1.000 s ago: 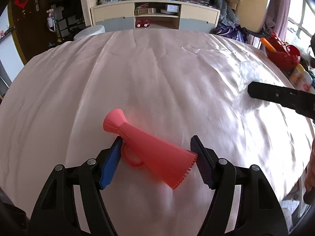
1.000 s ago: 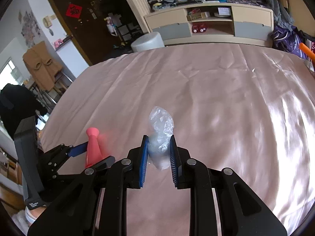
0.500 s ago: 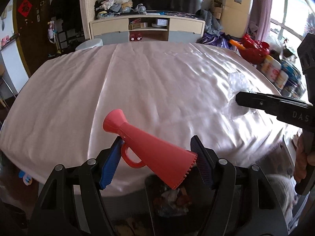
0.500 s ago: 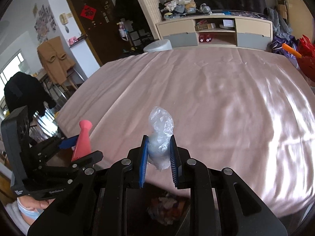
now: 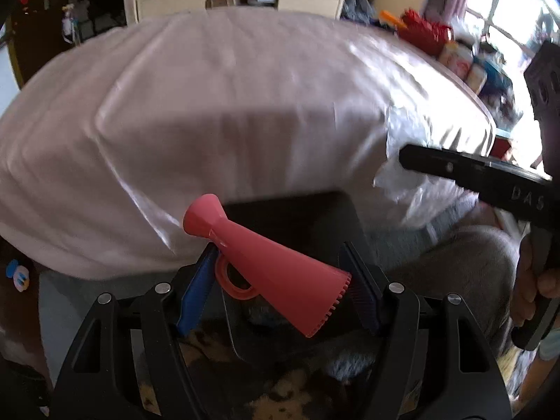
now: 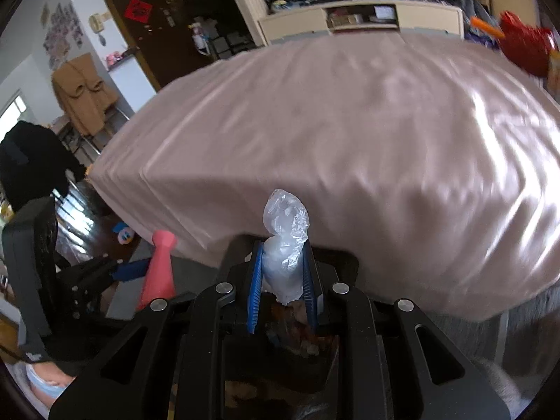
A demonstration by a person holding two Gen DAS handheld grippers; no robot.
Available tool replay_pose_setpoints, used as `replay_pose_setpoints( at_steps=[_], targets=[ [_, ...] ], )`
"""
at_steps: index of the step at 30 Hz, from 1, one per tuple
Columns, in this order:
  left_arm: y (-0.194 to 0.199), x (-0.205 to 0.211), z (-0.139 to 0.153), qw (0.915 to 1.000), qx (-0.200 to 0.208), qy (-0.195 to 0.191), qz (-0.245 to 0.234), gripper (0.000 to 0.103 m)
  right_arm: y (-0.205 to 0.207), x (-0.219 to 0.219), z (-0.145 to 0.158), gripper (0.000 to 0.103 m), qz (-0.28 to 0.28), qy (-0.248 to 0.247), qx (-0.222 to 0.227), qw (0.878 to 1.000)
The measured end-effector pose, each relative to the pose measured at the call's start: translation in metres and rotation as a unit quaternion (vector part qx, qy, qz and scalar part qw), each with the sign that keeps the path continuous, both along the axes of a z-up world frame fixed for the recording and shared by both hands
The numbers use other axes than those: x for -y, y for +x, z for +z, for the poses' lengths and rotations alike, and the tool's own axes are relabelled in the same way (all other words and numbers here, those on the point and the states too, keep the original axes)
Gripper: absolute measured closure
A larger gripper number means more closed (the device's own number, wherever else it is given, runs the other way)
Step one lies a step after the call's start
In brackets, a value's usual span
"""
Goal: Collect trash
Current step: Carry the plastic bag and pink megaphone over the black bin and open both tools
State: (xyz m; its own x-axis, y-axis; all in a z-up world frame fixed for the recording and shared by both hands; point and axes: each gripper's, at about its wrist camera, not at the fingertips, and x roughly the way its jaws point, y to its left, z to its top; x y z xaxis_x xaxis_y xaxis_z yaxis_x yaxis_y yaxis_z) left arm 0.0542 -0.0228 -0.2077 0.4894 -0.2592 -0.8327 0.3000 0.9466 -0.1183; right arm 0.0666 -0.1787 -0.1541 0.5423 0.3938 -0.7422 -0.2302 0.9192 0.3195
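My left gripper (image 5: 280, 280) is shut on a pink toy horn (image 5: 266, 266), held crosswise above the black trash bin (image 5: 308, 210). The horn also shows in the right wrist view (image 6: 159, 269). My right gripper (image 6: 282, 280) is shut on a crumpled clear plastic wrapper (image 6: 285, 241), held above the same bin (image 6: 336, 262), which holds mixed trash. The wrapper also shows at the right of the left wrist view (image 5: 402, 161). Both grippers hang just off the near edge of the pink-covered bed (image 6: 350, 122).
The bed (image 5: 210, 105) fills the far field. A cream cabinet (image 6: 360, 17) stands behind it. Red toys and bottles (image 5: 451, 49) sit at the right. A small toy (image 6: 122, 234) lies on the dark floor at left. A grey rug (image 5: 472, 255) lies beside the bin.
Both grippers have drawn back from over the bed to above the bin, each still holding its item. The bin has come fully into view below them.
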Motion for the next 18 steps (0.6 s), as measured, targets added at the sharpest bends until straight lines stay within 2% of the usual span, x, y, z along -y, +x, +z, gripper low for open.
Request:
replay_pose_setpoints(
  at_steps=[6, 8, 14, 18],
  targets=[
    [-0.005, 0.002, -0.035, 0.9994, -0.035, -0.006, 0.002, 0.036, -0.009, 0.000, -0.039, 0.081, -0.028, 0.000, -0.035, 0.999],
    [-0.006, 0.006, -0.043, 0.9990, -0.043, -0.005, -0.001, 0.036, -0.010, 0.000, -0.051, 0.081, -0.030, 0.018, -0.050, 0.998],
    [-0.004, 0.013, -0.070, 0.9976, -0.068, 0.001, -0.016, 0.036, -0.009, -0.006, -0.070, 0.079, -0.035, 0.015, -0.072, 0.997],
    [-0.003, 0.013, -0.075, 0.9972, -0.072, 0.000, -0.017, 0.036, -0.008, -0.009, -0.074, 0.078, -0.040, 0.020, -0.081, 0.996]
  ],
)
